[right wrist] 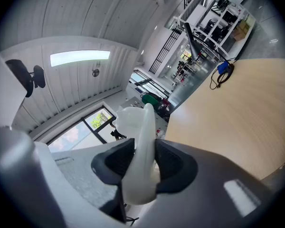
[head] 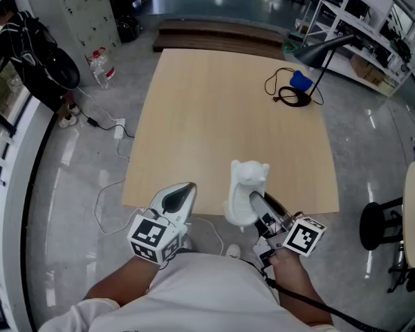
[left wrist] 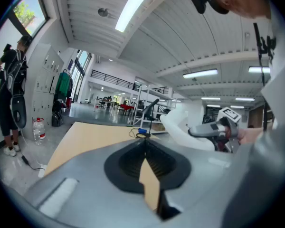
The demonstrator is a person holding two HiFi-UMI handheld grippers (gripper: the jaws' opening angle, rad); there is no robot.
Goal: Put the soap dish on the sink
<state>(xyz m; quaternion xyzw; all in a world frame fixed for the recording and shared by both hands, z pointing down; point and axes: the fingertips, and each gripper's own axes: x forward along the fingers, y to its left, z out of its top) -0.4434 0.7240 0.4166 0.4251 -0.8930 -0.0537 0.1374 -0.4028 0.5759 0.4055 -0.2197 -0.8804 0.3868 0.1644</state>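
A white soap dish (head: 245, 189) is held on edge over the near edge of the wooden table (head: 228, 109), with my right gripper (head: 257, 203) shut on its lower part. In the right gripper view the dish (right wrist: 140, 141) stands upright between the two dark pads (right wrist: 173, 163). My left gripper (head: 187, 189) hovers beside it at the left, off the table's near corner, with its jaw tips touching and nothing between them. The left gripper view shows the dish (left wrist: 180, 127) to the right. No sink is in view.
A black desk lamp (head: 325, 50) and a blue object with a coiled black cable (head: 297, 85) sit at the table's far right. A person (head: 28, 54) stands far left near water bottles (head: 100, 64). A black stool (head: 380, 223) and shelving (head: 373, 26) are at the right.
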